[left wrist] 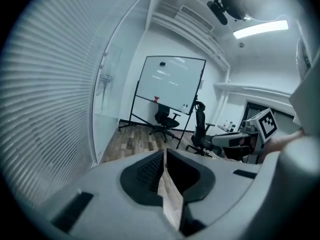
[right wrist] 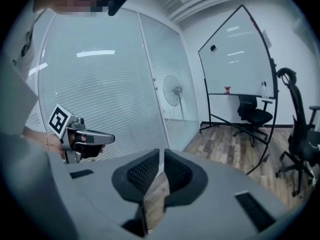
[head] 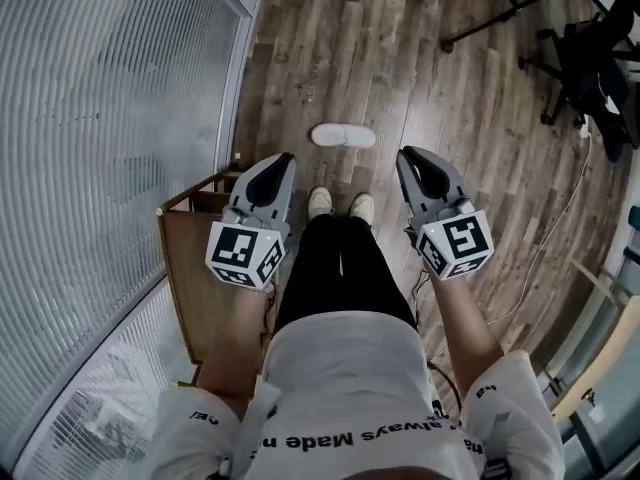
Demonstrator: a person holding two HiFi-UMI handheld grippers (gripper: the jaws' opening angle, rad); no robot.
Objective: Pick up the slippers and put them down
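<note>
A white slipper (head: 341, 135), possibly a pair lying together, rests crosswise on the wooden floor just beyond the person's feet (head: 340, 206). Both grippers are held high above it at about waist height, well apart from it. My left gripper (head: 283, 159) points forward over the left foot, jaws shut with nothing between them. My right gripper (head: 407, 155) mirrors it on the right, also shut and empty. In the left gripper view the left gripper (left wrist: 164, 154) has its pads meeting at the tips, and the right gripper view shows the same for the right gripper (right wrist: 161, 154). The slipper is outside both gripper views.
A brown wooden box (head: 205, 278) stands close on the left against a glass wall with blinds (head: 110, 148). Office chairs (head: 590, 63) and a stand's legs (head: 500, 18) occupy the far right, beside a whiteboard (left wrist: 170, 84). A cable (head: 560, 218) trails over the floor on the right.
</note>
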